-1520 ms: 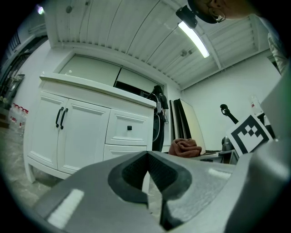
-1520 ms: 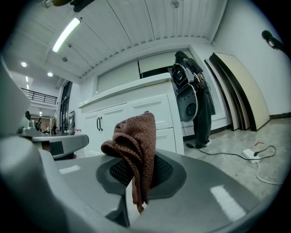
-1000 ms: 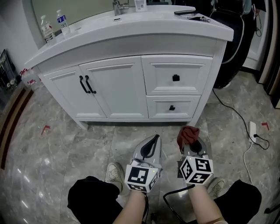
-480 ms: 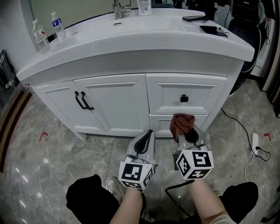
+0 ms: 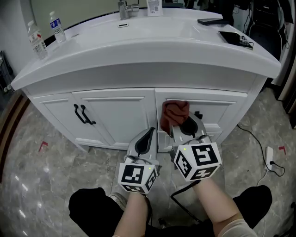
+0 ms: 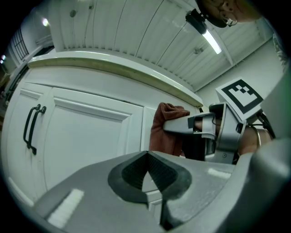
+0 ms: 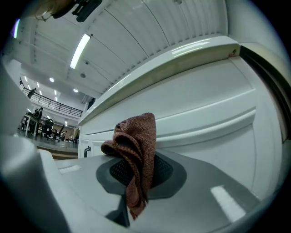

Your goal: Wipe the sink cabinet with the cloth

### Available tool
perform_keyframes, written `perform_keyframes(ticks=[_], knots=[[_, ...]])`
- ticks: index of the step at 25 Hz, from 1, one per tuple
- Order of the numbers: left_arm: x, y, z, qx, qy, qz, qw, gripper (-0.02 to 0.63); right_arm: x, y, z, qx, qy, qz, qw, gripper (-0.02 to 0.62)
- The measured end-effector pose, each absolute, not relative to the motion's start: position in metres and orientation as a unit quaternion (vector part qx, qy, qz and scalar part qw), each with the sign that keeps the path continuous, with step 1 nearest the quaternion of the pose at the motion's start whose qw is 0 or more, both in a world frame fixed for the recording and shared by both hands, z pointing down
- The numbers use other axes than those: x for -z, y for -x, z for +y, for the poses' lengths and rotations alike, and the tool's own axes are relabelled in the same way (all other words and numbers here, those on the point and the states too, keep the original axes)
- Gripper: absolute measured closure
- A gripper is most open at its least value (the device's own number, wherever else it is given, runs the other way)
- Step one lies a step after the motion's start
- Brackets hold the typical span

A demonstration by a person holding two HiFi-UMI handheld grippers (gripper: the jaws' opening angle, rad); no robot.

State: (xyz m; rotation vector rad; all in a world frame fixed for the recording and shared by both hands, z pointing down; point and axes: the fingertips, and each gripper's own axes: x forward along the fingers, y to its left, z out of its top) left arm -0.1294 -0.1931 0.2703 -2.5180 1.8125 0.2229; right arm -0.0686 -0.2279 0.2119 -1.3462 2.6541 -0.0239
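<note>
The white sink cabinet (image 5: 115, 111) fills the middle of the head view, with two doors at left and drawers at right. My right gripper (image 5: 178, 126) is shut on a reddish-brown cloth (image 5: 173, 112), bunched above its jaws right in front of the top drawer (image 5: 217, 113). Seen from the right gripper, the cloth (image 7: 135, 150) hangs between the closed pads, close to the drawer front (image 7: 204, 118). My left gripper (image 5: 147, 139) is shut and holds nothing, low beside the right one, before the right door. In the left gripper view the cloth (image 6: 164, 129) and right gripper (image 6: 200, 129) show ahead.
Two water bottles (image 5: 44, 32) stand on the countertop's left end, a faucet (image 5: 124, 8) at the back, a phone (image 5: 208, 21) and a dark flat item (image 5: 237, 39) at right. Black door handles (image 5: 81, 115) and a drawer knob (image 5: 199, 114) protrude. A power strip (image 5: 269, 155) lies on the marble floor.
Both grippers have moved forward and up toward the cabinet. The right gripper carried the cloth from floor level up to the top drawer front; the left followed beside it.
</note>
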Motion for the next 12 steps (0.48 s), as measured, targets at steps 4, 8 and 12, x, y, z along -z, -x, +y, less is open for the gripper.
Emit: perform_keyframes(ticks=[4,8,12], knots=[[-0.261,0.136,-0.198,-0.076,0.804,0.589,0.022,0.604,-0.200,0.085,-0.233,-0.007,0.432,0.898,0.077,0.514],[-0.256,0.124,-0.198,-0.072,0.812,0.578,0.032,0.604,-0.199,0.078,-0.235,-0.007,0.428,0.900,0.076,0.511],[-0.258,0.109,-0.195,-0.062,0.822,0.564,0.043,0.604,-0.201,0.061,-0.239,-0.003,0.444,0.893,0.073,0.511]])
